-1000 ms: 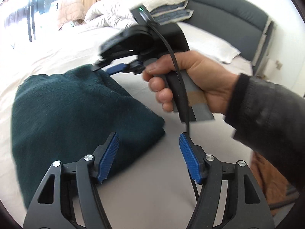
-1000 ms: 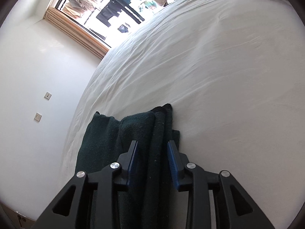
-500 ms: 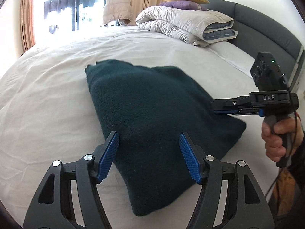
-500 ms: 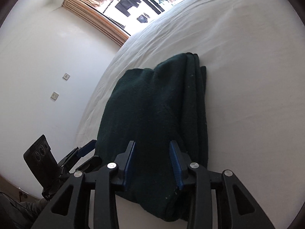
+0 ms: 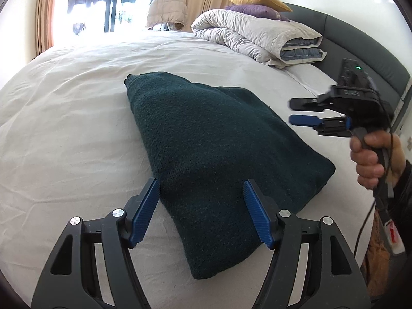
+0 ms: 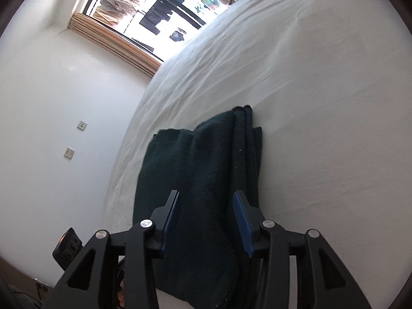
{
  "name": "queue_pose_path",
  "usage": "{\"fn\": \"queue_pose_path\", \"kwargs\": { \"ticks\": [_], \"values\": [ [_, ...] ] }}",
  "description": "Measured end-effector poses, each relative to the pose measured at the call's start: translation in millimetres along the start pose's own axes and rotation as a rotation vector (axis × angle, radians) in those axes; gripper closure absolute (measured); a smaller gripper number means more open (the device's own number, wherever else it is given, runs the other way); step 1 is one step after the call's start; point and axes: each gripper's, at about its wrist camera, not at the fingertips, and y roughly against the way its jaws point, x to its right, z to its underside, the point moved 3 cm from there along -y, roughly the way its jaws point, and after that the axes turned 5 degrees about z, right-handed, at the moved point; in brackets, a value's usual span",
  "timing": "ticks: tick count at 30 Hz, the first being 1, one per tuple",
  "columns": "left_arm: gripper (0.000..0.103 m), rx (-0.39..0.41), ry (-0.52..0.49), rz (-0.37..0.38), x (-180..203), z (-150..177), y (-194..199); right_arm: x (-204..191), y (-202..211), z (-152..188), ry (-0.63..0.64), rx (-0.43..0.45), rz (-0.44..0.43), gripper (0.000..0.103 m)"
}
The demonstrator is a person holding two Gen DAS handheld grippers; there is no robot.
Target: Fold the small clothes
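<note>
Near edge of the folded green garment is being cut off behind the fingers of the left hand-held gripper; whether cloth is being touched there cannot be told. In the right wrist view the garment's lower end is being hidden under the right hand-held gripper, and stacked layer edges are being shown along its right side. The right hand-held gripper is being seen side-on in the left view, held in a hand beside the garment's right corner, not touching it.

Left gripper is being held spread wide, nothing pinched. Right gripper is being held spread too, fingers straddling the cloth from above; contact cannot be told.

Garment is lying folded on a bed with a wrinkled white sheet. A rolled duvet and cushions are being kept by the dark headboard. A bright window with curtains and a white wall with two wall plates are being shown.
</note>
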Motion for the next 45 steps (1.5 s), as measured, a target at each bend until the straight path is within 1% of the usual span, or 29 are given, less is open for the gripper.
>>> {"fn": "queue_pose_path", "kwargs": {
  "ticks": [2,4,6,9,10,11,12,13,16,19,20,21,23,24,26,28,30,31,32,34,35,36,38,39,41,42,45],
  "values": [
    [0.037,-0.004,0.010,0.008,1,2,-1,4,-13,-5,-0.039,-0.031,-0.034,0.057],
    [0.037,-0.010,0.018,0.015,0,2,-5,5,-18,-8,-0.060,-0.031,-0.055,0.057],
    [0.037,-0.017,0.028,0.020,-2,3,-8,3,-23,-13,-0.069,-0.034,-0.062,0.057],
    [0.037,-0.021,0.034,0.021,-2,4,-10,-3,-31,-20,-0.044,-0.041,-0.042,0.059],
    [0.037,-0.021,0.033,0.020,-1,4,-11,-4,-32,-21,-0.036,-0.041,-0.028,0.068],
    [0.037,-0.022,0.033,0.019,-1,4,-13,-4,-33,-20,-0.026,-0.042,0.004,0.075],
    [0.037,-0.025,0.034,0.018,-1,5,-13,-4,-34,-22,-0.019,-0.039,0.041,0.090],
    [0.037,-0.027,0.038,0.018,-1,5,-14,-3,-33,-21,-0.019,-0.029,0.052,0.093],
    [0.037,-0.029,0.047,0.028,-2,4,-14,-1,-23,-17,-0.007,0.021,0.103,0.096],
    [0.037,-0.027,0.047,0.031,-1,4,-14,7,-8,-17,-0.028,0.087,0.124,0.097],
    [0.037,-0.026,0.046,0.032,0,3,-14,10,-6,-17,-0.037,0.097,0.129,0.098],
    [0.037,-0.025,0.045,0.033,1,3,-14,14,-5,-18,-0.044,0.100,0.140,0.101],
    [0.037,-0.032,0.041,0.027,3,3,-18,29,-9,-20,-0.060,0.096,0.221,0.103],
    [0.035,-0.039,0.043,0.021,2,3,-20,41,-12,-18,-0.091,0.082,0.236,0.103],
    [0.035,-0.050,0.055,0.028,1,3,-22,47,-5,-13,-0.117,0.105,0.206,0.103],
    [0.034,-0.044,0.066,0.039,-1,3,-21,40,12,-7,-0.118,0.158,0.104,0.100],
    [0.034,-0.045,0.073,0.044,-3,3,-23,25,29,-4,-0.082,0.206,0.037,0.100],
    [0.034,-0.045,0.076,0.045,-3,3,-24,16,35,-2,-0.054,0.209,0.003,0.095],
    [0.034,-0.045,0.080,0.044,-3,5,-26,5,38,-2,-0.024,0.203,-0.014,0.088],
    [0.034,-0.048,0.089,0.046,-3,4,-27,-12,36,0,0.023,0.154,-0.036,0.053],
    [0.034,-0.048,0.093,0.048,-3,4,-28,-18,33,1,0.034,0.130,-0.049,0.049],
    [0.034,-0.048,0.095,0.049,-3,3,-28,-24,30,2,0.050,0.113,-0.048,0.049],
    [0.034,-0.047,0.099,0.051,-3,3,-29,-28,21,4,0.079,0.068,-0.005,0.049],
    [0.034,-0.048,0.100,0.052,-3,3,-29,-25,15,7,0.068,0.041,0.021,0.049],
    [0.034,-0.048,0.103,0.055,-4,3,-30,-16,6,10,0.034,-0.001,0.039,0.052],
    [0.034,-0.047,0.105,0.056,-4,4,-30,-11,3,12,0.021,-0.011,0.054,0.055],
    [0.033,-0.048,0.111,0.061,-6,5,-31,-1,-1,16,-0.009,-0.039,0.038,0.057]
  ]
}}
